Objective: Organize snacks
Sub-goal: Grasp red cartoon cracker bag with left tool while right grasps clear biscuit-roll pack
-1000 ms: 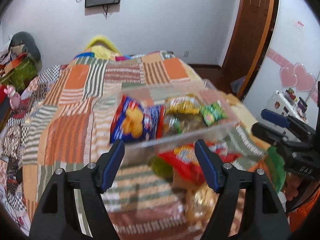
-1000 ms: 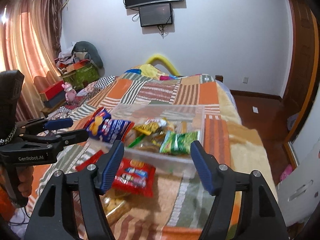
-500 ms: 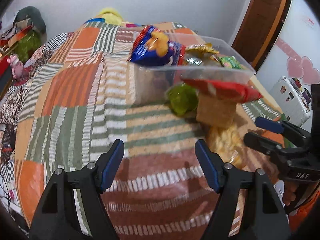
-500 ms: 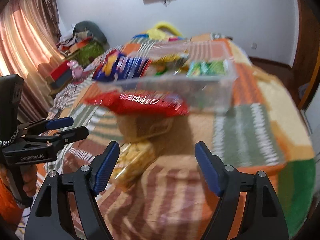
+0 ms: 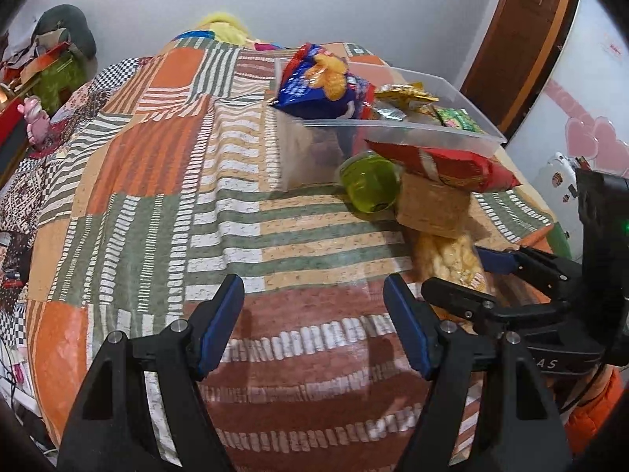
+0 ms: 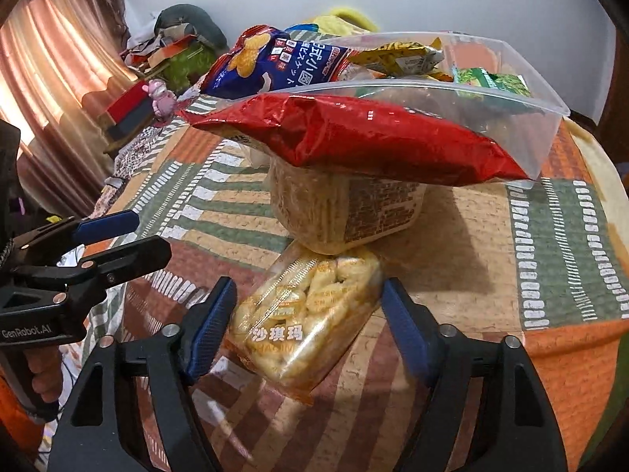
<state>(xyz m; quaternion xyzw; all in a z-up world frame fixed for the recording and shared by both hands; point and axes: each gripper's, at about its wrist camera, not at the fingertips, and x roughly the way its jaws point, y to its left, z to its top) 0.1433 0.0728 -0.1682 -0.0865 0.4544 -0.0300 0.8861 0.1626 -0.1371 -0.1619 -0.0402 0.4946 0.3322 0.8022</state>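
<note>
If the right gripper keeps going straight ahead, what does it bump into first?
Most likely the clear bag of yellow snacks. The open right gripper already has a finger on each side of it. Just behind sits a pale cracker pack, with the red bag resting on top.

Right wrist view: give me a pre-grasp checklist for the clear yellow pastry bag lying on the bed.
1. Right gripper open: ok.
2. Clear yellow pastry bag sits between its blue fingers: ok.
3. Bag free of load: not ok; the beige cracker pack rests on its far end.
4. Red foil snack bag stable on top: cannot tell.
5. Left gripper open and empty: ok.
6. Room in the clear plastic bin: cannot tell.
</note>
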